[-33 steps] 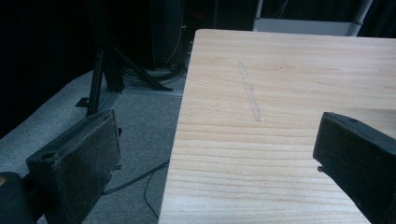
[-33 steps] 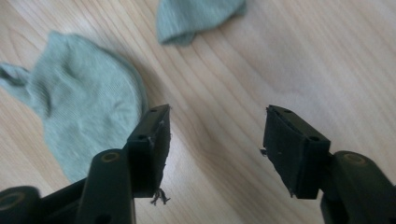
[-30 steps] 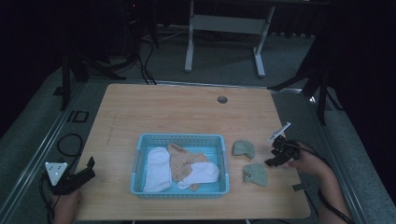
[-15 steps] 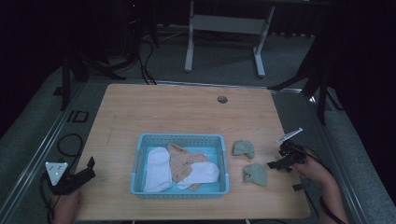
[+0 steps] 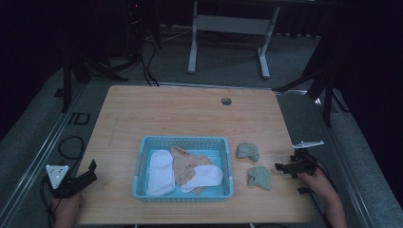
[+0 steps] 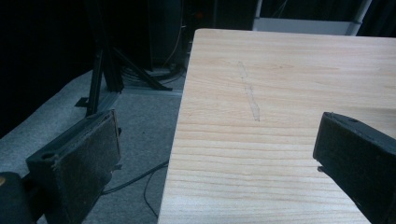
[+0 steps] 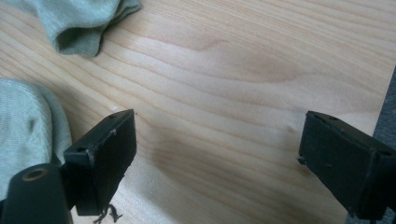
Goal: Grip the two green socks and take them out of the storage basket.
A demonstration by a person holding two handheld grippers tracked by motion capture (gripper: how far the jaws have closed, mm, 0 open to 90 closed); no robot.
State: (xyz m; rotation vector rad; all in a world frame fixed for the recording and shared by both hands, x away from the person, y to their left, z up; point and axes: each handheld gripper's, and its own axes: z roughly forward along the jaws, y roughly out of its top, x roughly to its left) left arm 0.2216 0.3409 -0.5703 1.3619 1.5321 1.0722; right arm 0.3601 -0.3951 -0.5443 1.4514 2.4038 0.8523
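A light blue basket sits near the table's front edge, holding a white sock, a tan sock and another white sock. Two green socks lie on the wood to its right, one farther back and one nearer. My right gripper hovers open just right of the nearer green sock, nothing between its jaws. My left gripper is open at the table's front left corner, straddling the table edge.
The wooden table has a small round grommet at the back. A cable lies on the grey floor to the left, and a white desk frame stands behind the table.
My right gripper has drawn back toward the front right, away from the farther green sock to beside the nearer one. The left gripper has not moved.
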